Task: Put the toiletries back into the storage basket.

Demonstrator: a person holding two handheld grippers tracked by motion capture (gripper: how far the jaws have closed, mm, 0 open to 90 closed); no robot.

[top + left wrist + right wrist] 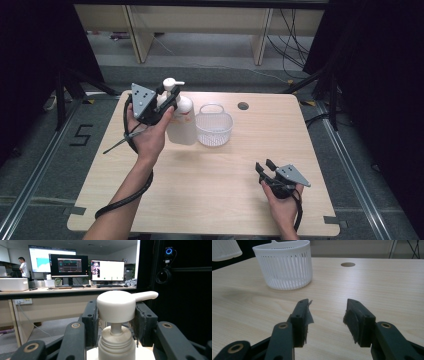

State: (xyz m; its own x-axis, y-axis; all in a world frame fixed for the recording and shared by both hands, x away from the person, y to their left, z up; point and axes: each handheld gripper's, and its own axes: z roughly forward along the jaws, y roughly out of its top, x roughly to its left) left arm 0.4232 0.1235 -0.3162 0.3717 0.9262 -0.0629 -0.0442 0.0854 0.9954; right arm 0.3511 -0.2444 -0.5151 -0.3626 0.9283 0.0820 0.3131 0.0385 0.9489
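Upper left, the left gripper (167, 100) is raised, its fingers (90, 322) flanking the pump bottle (181, 120) head. Lower right, the right gripper (266, 167) rests low, fingers (300, 320) spread.

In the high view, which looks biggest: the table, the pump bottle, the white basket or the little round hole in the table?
1. table
2. pump bottle, taller than the basket
3. white basket, though not far behind the bottle
4. round hole, the smallest
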